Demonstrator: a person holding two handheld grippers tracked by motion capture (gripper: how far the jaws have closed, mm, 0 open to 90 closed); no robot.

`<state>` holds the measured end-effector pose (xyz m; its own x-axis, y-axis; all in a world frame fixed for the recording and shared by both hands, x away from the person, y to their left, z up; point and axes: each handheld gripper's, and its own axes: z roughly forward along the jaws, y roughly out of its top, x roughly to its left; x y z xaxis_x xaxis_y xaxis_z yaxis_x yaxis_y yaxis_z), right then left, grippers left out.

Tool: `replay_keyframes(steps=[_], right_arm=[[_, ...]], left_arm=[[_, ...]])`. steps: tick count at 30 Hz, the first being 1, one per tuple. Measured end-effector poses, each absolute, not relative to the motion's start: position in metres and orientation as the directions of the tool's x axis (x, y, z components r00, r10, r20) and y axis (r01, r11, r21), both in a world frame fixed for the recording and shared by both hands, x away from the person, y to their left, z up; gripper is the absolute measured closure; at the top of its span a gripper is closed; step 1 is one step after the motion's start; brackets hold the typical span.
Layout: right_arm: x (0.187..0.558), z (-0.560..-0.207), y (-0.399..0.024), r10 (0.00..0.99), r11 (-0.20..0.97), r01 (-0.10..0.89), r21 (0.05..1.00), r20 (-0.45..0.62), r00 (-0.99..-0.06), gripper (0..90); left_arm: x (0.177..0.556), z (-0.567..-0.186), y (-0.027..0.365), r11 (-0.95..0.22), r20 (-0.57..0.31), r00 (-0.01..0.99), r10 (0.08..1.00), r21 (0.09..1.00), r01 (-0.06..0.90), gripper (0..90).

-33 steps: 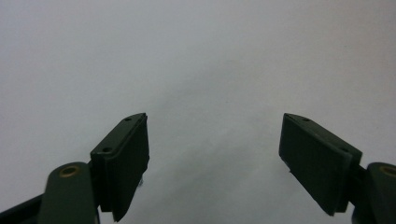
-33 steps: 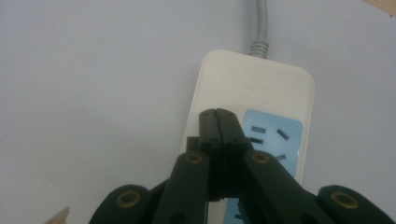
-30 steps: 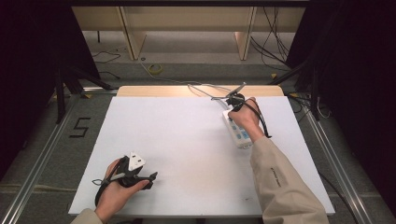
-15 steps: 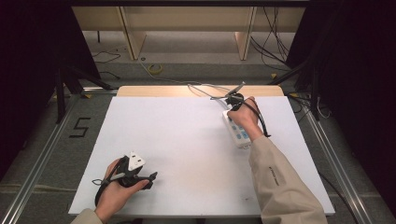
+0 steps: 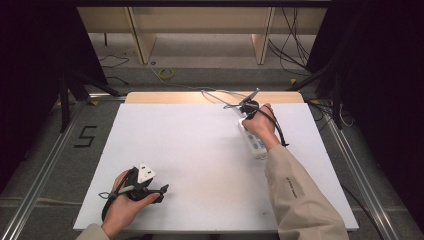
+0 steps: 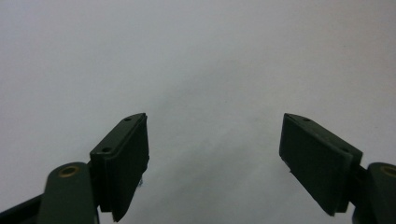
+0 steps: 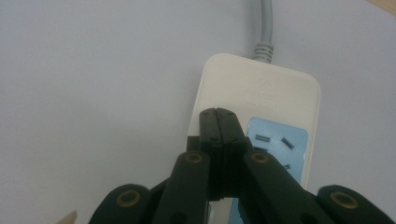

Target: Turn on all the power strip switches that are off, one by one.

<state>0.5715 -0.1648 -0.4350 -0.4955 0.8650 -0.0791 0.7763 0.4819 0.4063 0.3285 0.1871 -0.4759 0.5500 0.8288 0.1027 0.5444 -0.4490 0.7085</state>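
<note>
On the white worktop (image 5: pixel 200 165) a white power strip (image 5: pixel 254 142) lies at about two o'clock from the board's middle, its length running from the far edge back toward the person, with blue socket panels on its upper face. The right gripper (image 5: pixel 248 107) sits over the strip's far end, held by the right hand (image 5: pixel 261 127), whose beige sleeve (image 5: pixel 300 200) comes in from five o'clock. In the right gripper view the right gripper (image 7: pixel 217 116) is clenched — its two black jaws meet face to face with nothing pinched between them — and their tips rest over the power strip (image 7: pixel 266 88) just beside a blue socket panel (image 7: pixel 280 140); whether the tips press on the casing cannot be told. A grey cord (image 7: pixel 265 23) leaves the strip's end at twelve o'clock in that view, and in the high view thin cables (image 5: pixel 220 95) trail off over the bare wooden edge (image 5: pixel 165 97) of the worktop at the far side. The left gripper (image 5: pixel 161 192) lies well apart from the strip, at about seven o'clock on the board, low over the surface in the left hand (image 5: pixel 122 205), with a white block (image 5: pixel 145 173) on top of its body. In the left gripper view the left gripper (image 6: pixel 215 154) is released — its jaws stand wide apart over plain white worktop (image 6: pixel 196 60), with nothing between them.
</note>
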Motion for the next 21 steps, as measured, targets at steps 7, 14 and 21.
replay_keyframes(steps=[7, 14, 21], right_arm=[[0.571, -0.435, -0.168, 0.871, 0.465, 0.779, 0.420, -0.058, -0.488, 90.0], [0.572, -0.432, -0.171, 0.877, 0.442, 0.780, 0.443, -0.033, -0.479, 90.0], [0.567, -0.421, -0.177, 0.881, 0.424, 0.783, 0.454, -0.009, -0.472, 90.0]], left_arm=[[0.329, -0.476, 0.188, -0.445, 0.101, 0.546, 0.832, 0.710, 0.546, 23.8], [0.329, -0.476, 0.184, -0.446, 0.091, 0.557, 0.826, 0.709, 0.546, 23.7], [0.330, -0.476, 0.186, -0.437, 0.083, 0.549, 0.832, 0.709, 0.554, 23.7]])
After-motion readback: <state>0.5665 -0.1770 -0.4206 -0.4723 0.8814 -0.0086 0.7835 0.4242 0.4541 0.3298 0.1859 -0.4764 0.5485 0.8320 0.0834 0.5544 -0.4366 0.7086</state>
